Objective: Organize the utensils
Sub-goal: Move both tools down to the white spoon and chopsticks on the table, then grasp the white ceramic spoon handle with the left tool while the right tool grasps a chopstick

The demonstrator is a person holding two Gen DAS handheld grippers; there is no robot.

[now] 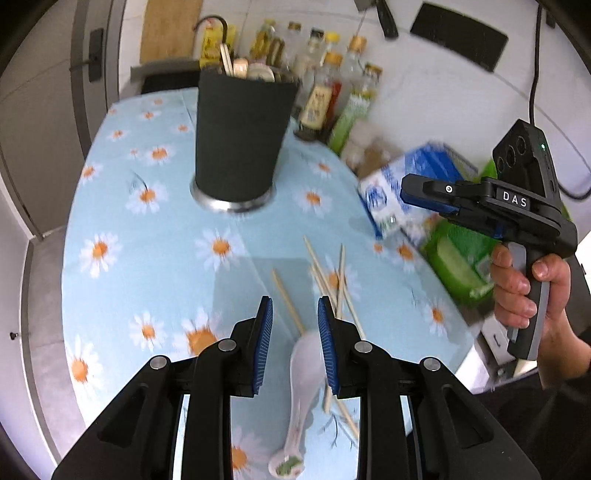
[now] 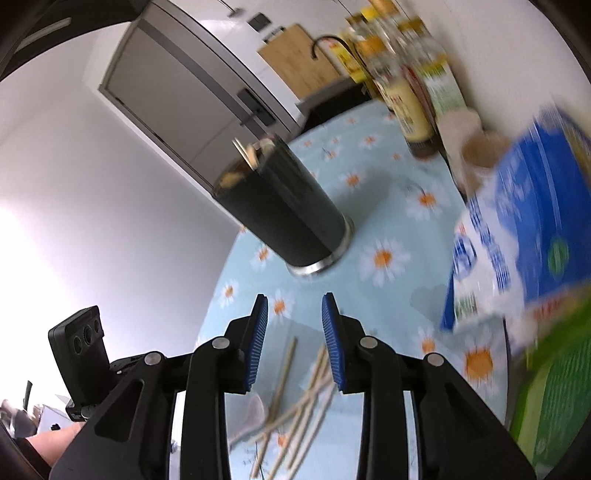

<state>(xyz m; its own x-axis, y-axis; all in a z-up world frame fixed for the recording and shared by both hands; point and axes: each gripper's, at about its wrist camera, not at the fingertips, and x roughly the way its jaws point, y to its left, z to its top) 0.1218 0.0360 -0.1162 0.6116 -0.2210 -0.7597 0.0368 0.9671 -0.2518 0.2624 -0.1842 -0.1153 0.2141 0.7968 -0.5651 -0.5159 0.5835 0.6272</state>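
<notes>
Several wooden chopsticks lie crossed on the daisy-print tablecloth, with a white ceramic spoon beside them. My left gripper hovers just above them, open, with nothing between its blue pads. A black utensil holder with a steel base stands further back, holding chopsticks and spoons. In the right wrist view my right gripper is open and empty above the chopsticks and the blurred spoon, with the holder ahead. The right gripper also shows at the right of the left wrist view, held by a hand.
Sauce bottles crowd the back of the table by the wall. A blue and white carton and a green packet lie at the right. A wooden board leans behind. The round table's edge drops off at the left.
</notes>
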